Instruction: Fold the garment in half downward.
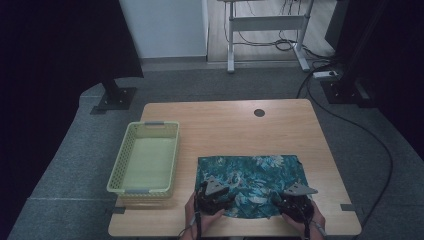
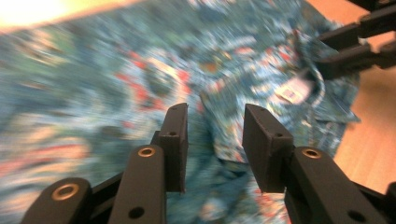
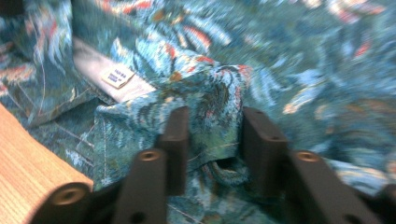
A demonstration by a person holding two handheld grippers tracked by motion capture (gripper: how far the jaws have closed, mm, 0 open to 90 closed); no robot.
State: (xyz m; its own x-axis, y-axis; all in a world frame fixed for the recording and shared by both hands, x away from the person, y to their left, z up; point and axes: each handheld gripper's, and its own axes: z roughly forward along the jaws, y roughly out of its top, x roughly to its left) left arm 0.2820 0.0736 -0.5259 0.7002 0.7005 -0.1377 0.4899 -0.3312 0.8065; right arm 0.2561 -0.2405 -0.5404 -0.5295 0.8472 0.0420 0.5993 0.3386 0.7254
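A teal floral shirt (image 1: 255, 175) lies spread on the near right part of the wooden table (image 1: 225, 120). My left gripper (image 1: 216, 194) hovers over its near left edge. In the left gripper view the left gripper (image 2: 215, 112) is open, the cloth (image 2: 116, 84) lying blurred below the gap. My right gripper (image 1: 295, 196) is at the near right edge. In the right gripper view the right gripper (image 3: 212, 114) is open, with a raised fold of the shirt (image 3: 303, 70) between the jaws. A white label (image 3: 116, 75) sits at the collar. The left gripper view also catches the right gripper (image 2: 322, 56) near that label (image 2: 292, 91).
A pale yellow-green plastic basket (image 1: 115, 175) stands on the table's left side, close to the shirt. A round cable hole (image 1: 259, 112) is at the far edge. Beyond the table are a desk frame (image 1: 265, 30) and cables on the floor.
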